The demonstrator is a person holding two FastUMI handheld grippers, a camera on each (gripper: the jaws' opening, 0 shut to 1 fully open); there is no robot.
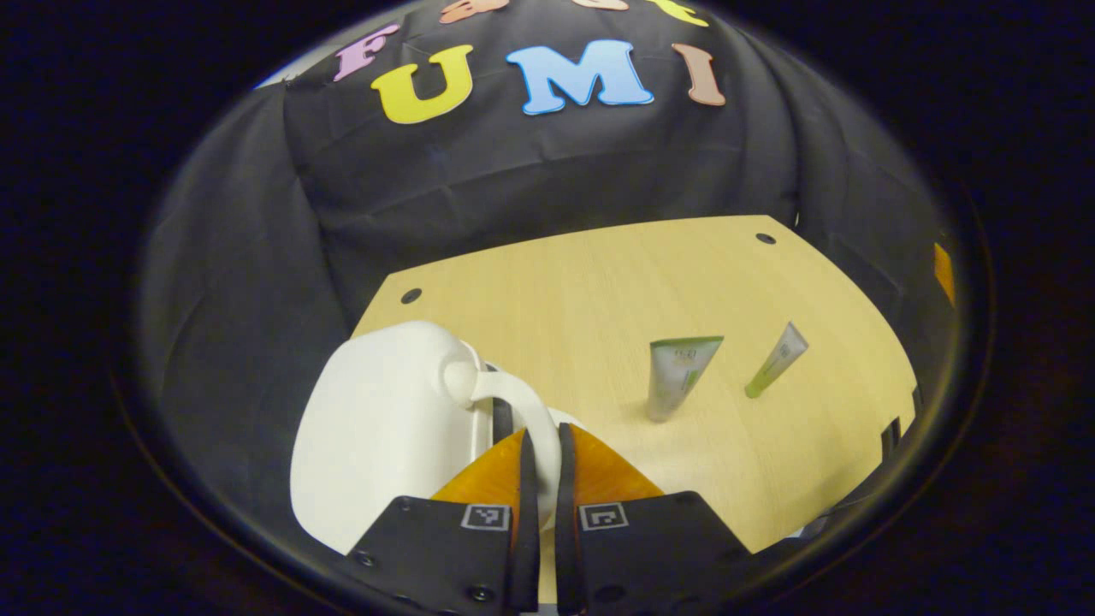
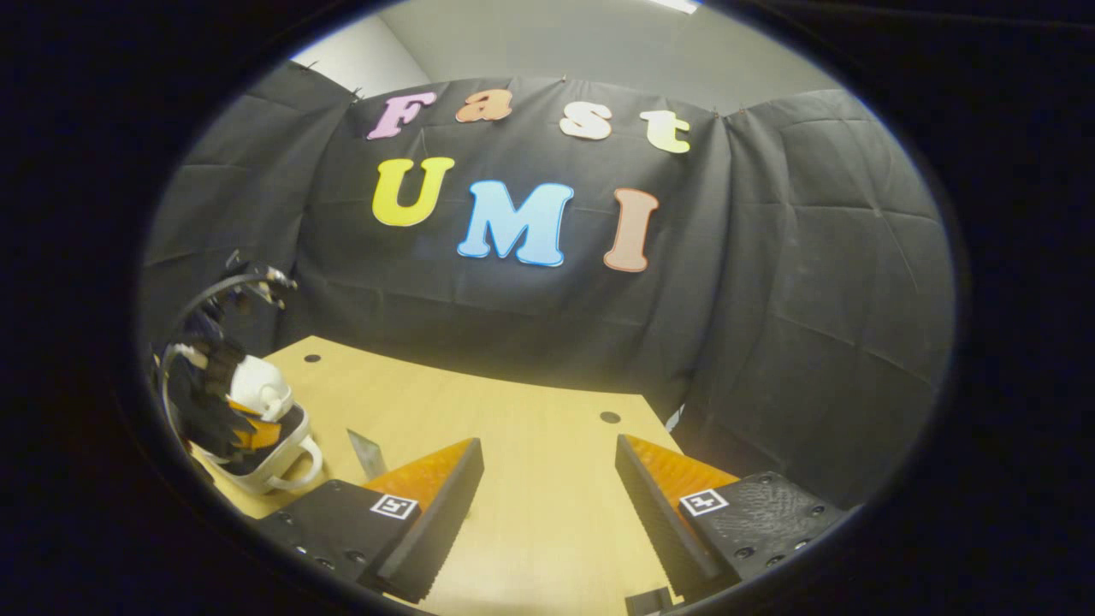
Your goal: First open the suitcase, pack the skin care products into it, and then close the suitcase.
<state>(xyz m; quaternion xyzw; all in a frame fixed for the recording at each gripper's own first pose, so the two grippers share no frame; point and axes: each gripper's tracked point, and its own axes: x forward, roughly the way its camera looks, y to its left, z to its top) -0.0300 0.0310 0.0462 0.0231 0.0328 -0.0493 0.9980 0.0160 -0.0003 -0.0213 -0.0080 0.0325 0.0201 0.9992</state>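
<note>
Left hand-held gripper [image 1: 541, 479] clamped on white suitcase [image 1: 385, 428] handle [image 1: 522, 411]. Two tubes [image 1: 680, 372] at 2 o'clock on bench [image 1: 599, 282]. Right hand-held gripper [image 2: 547, 505] fingers apart.

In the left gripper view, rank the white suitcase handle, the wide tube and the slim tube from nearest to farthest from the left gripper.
1. White suitcase handle: between the left gripper's fingers, which are closed on it.
2. Wide tube: on the table, ahead and to the right.
3. Slim tube: farther right, beyond the wide one.
</note>
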